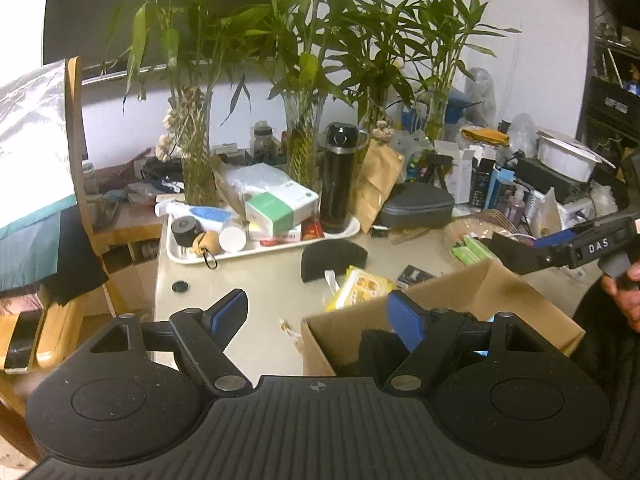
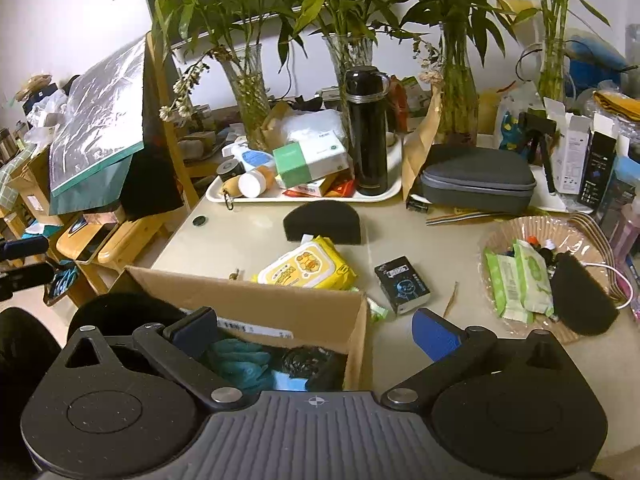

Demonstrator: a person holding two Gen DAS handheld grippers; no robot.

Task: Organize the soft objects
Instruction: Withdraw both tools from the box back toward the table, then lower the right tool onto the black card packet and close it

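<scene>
Black foam half-round (image 2: pixel 323 222) lying flat mid-table, just beyond the yellow wipes pack (image 2: pixel 306 268) and the cardboard box (image 2: pixel 256 300); likely light, squashy, springy, best pinched across its thin edges. Left gripper (image 1: pixel 320 312) and right gripper (image 2: pixel 316 334) both spread wide, empty, near the box

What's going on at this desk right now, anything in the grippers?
A person holds a gripper in each hand over a cluttered table, sorting soft items into a cardboard box. Both the left gripper and right gripper are open and empty. The box already holds a teal cloth and dark items. Still out on the table: a black foam piece, a yellow wipes pack, and another black foam piece in the woven basket.
</scene>
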